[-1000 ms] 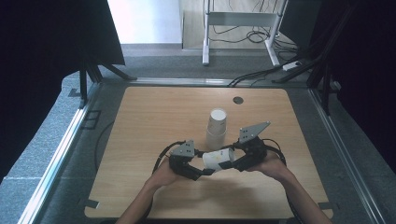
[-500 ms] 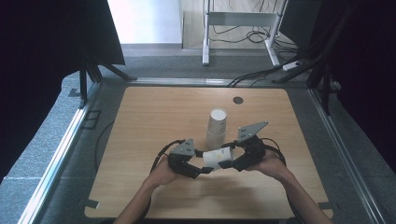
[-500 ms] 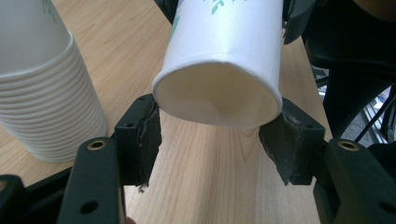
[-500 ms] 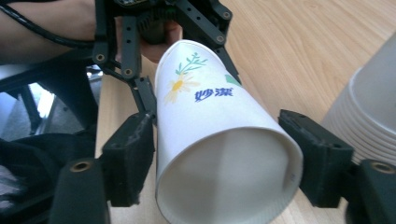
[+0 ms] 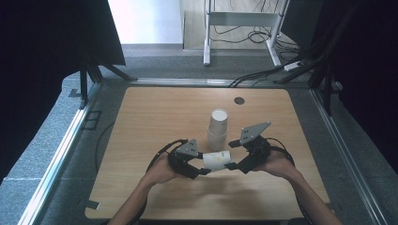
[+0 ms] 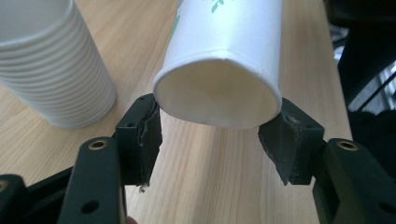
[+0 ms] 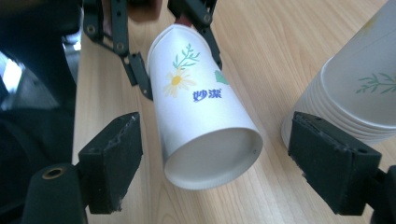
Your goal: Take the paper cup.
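Observation:
A white paper cup (image 5: pixel 217 160) with a daisy print lies on its side above the table's front middle, between both grippers. My left gripper (image 5: pixel 202 167) is shut on its mouth end; in the left gripper view both pads (image 6: pixel 145 135) press the cup (image 6: pixel 224 60) just behind its rim. My right gripper (image 5: pixel 233 165) is open around the base end. In the right gripper view its pads (image 7: pixel 114 161) stand well clear of the cup (image 7: pixel 201 116) on either side. The left gripper's fingers (image 7: pixel 137 70) clasp the far end there. A stack of matching cups (image 5: pixel 218 127) stands upside down just behind.
The stack (image 6: pixel 51 65) sits close beside the held cup, also near the right gripper's outer jaw (image 7: pixel 359 88). A small dark round disc (image 5: pixel 239 100) lies near the wooden table's (image 5: pixel 141 122) far edge. Cables trail from both grippers across the table.

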